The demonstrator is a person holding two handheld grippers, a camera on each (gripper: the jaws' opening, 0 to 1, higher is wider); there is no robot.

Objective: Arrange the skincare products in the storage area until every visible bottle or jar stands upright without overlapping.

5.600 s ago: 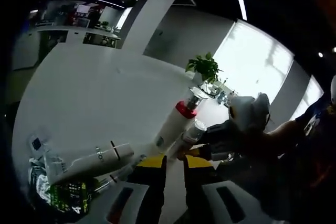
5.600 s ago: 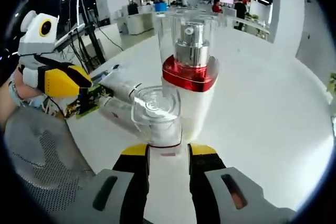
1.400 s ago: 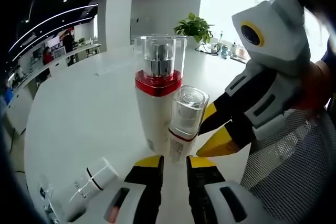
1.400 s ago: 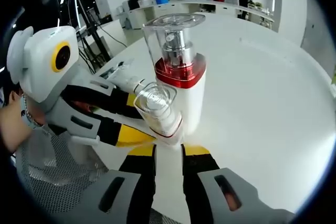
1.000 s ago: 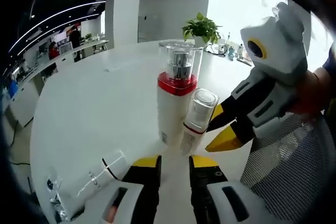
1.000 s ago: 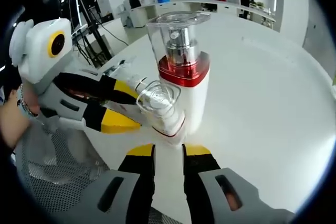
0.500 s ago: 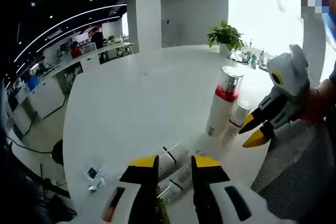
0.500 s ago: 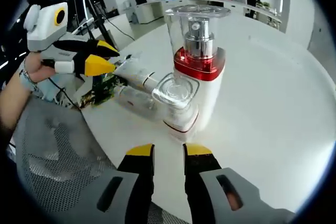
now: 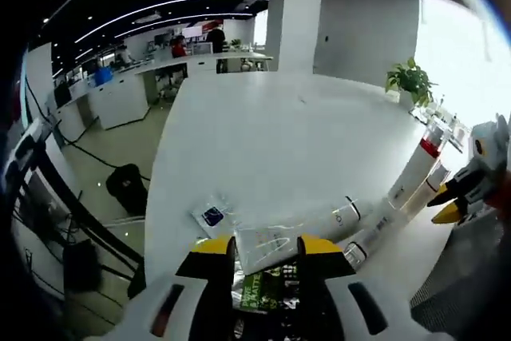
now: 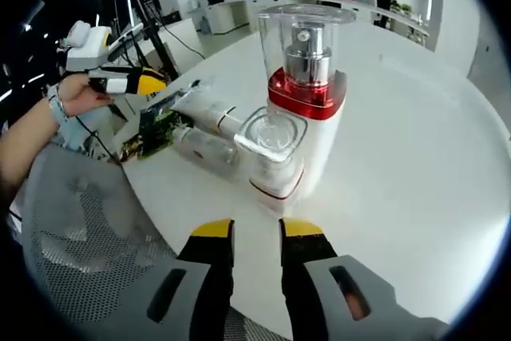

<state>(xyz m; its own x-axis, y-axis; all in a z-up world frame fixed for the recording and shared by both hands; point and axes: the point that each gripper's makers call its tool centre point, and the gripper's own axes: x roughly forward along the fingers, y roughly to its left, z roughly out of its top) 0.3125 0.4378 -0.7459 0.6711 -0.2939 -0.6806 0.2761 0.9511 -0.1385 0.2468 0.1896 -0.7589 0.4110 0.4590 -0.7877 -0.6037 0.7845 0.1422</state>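
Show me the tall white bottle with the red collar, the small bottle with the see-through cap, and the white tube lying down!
Tall white bottle with red collar (image 10: pixel 306 93): right gripper view, red collar.
Small white bottle with clear cap (image 10: pixel 271 135): right gripper view, clear cap.
White tube lying flat (image 9: pixel 307 225): left gripper view, tube's middle.

The small bottle (image 10: pixel 270 157) stands in front of the tall red-collared bottle (image 10: pixel 306 109) in the right gripper view and hides its lower front. The print on both is too blurred to read. In the left gripper view that pair sits at the right edge, too small to make out any detail, and the right hand-held gripper (image 9: pixel 449 201) is cut off there. The green packet (image 9: pixel 270 291) lies partly behind the left hand-held gripper (image 9: pixel 263 247); its lettering can't be read. The far end of the lying white tube (image 10: pixel 209 116) is lost behind clutter
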